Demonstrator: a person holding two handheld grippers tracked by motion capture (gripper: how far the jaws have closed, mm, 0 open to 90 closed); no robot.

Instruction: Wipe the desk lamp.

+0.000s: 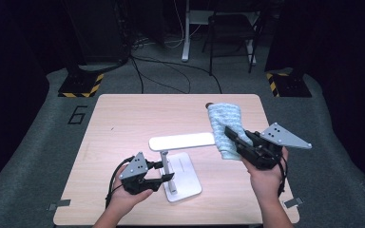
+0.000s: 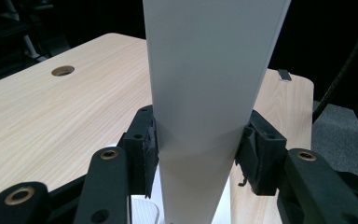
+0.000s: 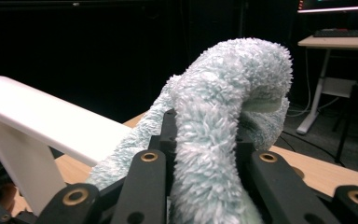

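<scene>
Now my left tongs [image 1: 167,172] grip the upright post of the white desk lamp [image 1: 180,140], which stands near the middle of the tabletop [image 1: 123,118]. My right tongs [image 1: 233,135] hold a fluffy light-blue cloth [image 1: 225,126] at the right end of the lamp head.

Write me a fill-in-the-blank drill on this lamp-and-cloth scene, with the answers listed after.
1. The left claw grips the white lamp's upright ____.
2. The right claw holds a fluffy light-blue ____.
3. The lamp's flat base rests on the wooden ____.
4. The lamp's long head lies ____, not tilted upward.

Missing words: stem; cloth; table; level
</scene>
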